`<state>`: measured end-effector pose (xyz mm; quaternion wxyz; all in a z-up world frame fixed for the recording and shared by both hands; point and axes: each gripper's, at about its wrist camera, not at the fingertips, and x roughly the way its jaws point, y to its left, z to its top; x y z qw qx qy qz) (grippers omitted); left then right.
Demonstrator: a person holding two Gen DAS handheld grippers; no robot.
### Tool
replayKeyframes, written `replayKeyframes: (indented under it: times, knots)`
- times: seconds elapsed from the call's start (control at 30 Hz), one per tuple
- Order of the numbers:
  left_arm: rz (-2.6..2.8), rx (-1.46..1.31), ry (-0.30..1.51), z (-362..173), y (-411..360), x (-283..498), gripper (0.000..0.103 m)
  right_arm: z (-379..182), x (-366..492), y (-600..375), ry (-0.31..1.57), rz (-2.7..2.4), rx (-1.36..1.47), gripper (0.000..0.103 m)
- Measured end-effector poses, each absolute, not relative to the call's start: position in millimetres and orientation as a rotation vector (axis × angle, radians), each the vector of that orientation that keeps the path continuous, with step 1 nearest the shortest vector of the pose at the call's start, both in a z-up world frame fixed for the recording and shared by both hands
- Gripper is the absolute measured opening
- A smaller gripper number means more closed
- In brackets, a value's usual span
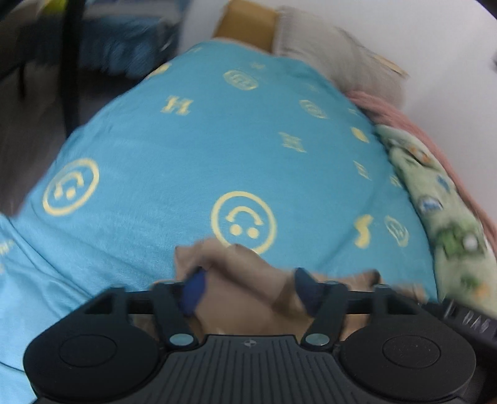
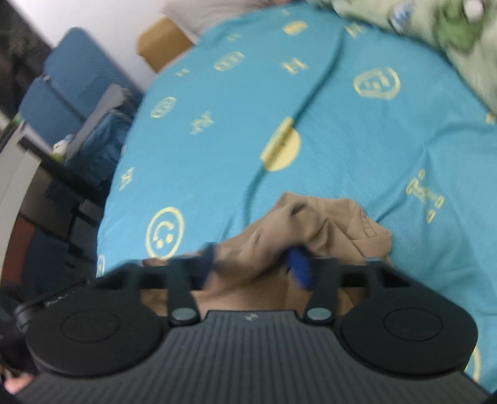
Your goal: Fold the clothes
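Note:
A tan garment (image 1: 245, 279) lies bunched on a turquoise bedsheet (image 1: 202, 149) with yellow smiley prints. In the left wrist view my left gripper (image 1: 248, 289) has its blue-tipped fingers (image 1: 194, 290) spread wide, with the tan cloth lying between them. In the right wrist view the same tan garment (image 2: 310, 227) is crumpled under my right gripper (image 2: 253, 264), whose blue fingers (image 2: 299, 267) also stand apart with cloth between them. Both views are blurred.
A green printed garment (image 1: 441, 211) and a pink cloth (image 1: 397, 115) lie at the bed's right edge. A grey cloth (image 1: 335, 52) and a cardboard box (image 1: 245, 25) are at the far end. A blue chair (image 2: 74, 80) stands to the left of the bed.

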<state>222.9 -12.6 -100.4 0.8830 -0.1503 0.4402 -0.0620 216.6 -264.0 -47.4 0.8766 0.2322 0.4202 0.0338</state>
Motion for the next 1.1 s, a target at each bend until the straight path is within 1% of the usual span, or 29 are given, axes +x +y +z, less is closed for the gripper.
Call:
replayKeyframes:
  times: [0.03, 0.07, 0.33, 0.5, 0.77, 0.9, 0.97, 1.1]
  knots:
    - [-0.135, -0.274, 0.9, -94.6, -15.7, 215.4, 0.08, -41.6, 209.4, -260.4, 0.859, 0.077, 0.455, 0.078]
    - [-0.136, -0.24, 0.889, -89.7, -18.8, 208.5, 0.081, -36.9, 203.1, -257.0, 0.846, 0.078, 0.426, 0.078]
    - [-0.188, -0.145, 0.818, -71.3, -20.9, 154.9, 0.084, -5.6, 153.6, -230.3, 0.751, 0.086, 0.21, 0.078]
    - [-0.193, -0.117, 0.824, -83.4, -22.2, 135.7, 0.084, -19.4, 151.7, -223.0, 0.784, 0.075, 0.184, 0.078]
    - [-0.207, -0.08, 0.881, -102.3, -26.9, 134.7, 0.084, -44.3, 153.1, -212.9, 0.845, 0.053, 0.155, 0.078]
    - [-0.213, -0.059, 0.908, -109.9, -29.7, 138.5, 0.086, -61.9, 161.2, -208.9, 0.888, 0.031, 0.12, 0.078]
    - [-0.218, -0.059, 0.92, -113.7, -28.2, 140.7, 0.088, -67.7, 163.7, -206.8, 0.901, 0.024, 0.105, 0.08]
    - [-0.211, -0.071, 0.899, -100.9, -17.2, 135.9, 0.086, -69.3, 165.9, -203.8, 0.908, 0.011, 0.096, 0.08]
